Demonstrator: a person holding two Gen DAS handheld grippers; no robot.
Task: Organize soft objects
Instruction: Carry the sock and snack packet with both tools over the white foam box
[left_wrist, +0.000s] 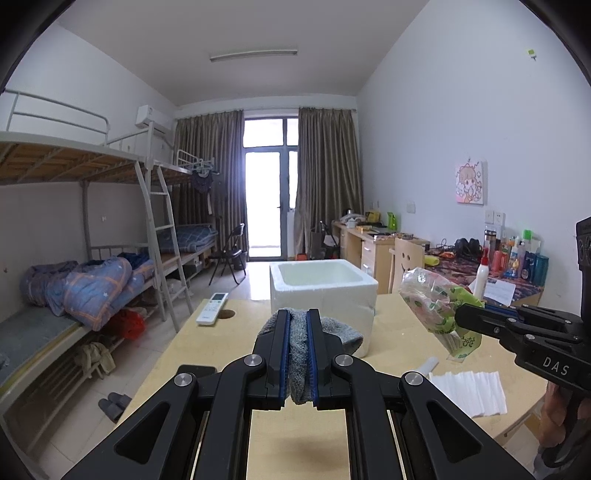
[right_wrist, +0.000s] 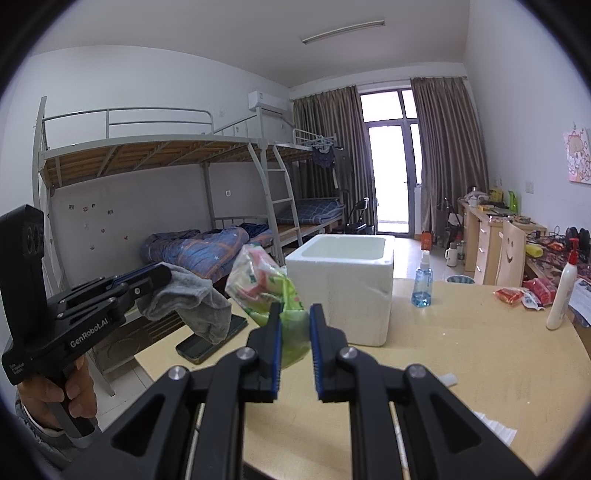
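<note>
My left gripper is shut on a grey sock, which hangs folded between its blue pads just in front of the white foam box. In the right wrist view the left gripper comes in from the left with the sock drooping from it above the table edge. My right gripper is shut on a crinkled clear plastic bag with green and red print, held in the air left of the foam box. From the left wrist view the right gripper holds the bag up at the right.
On the wooden table lie a dark phone, a blue spray bottle, a white bottle, red snack packets, a white remote and white folded sheets. Bunk beds stand along the left wall.
</note>
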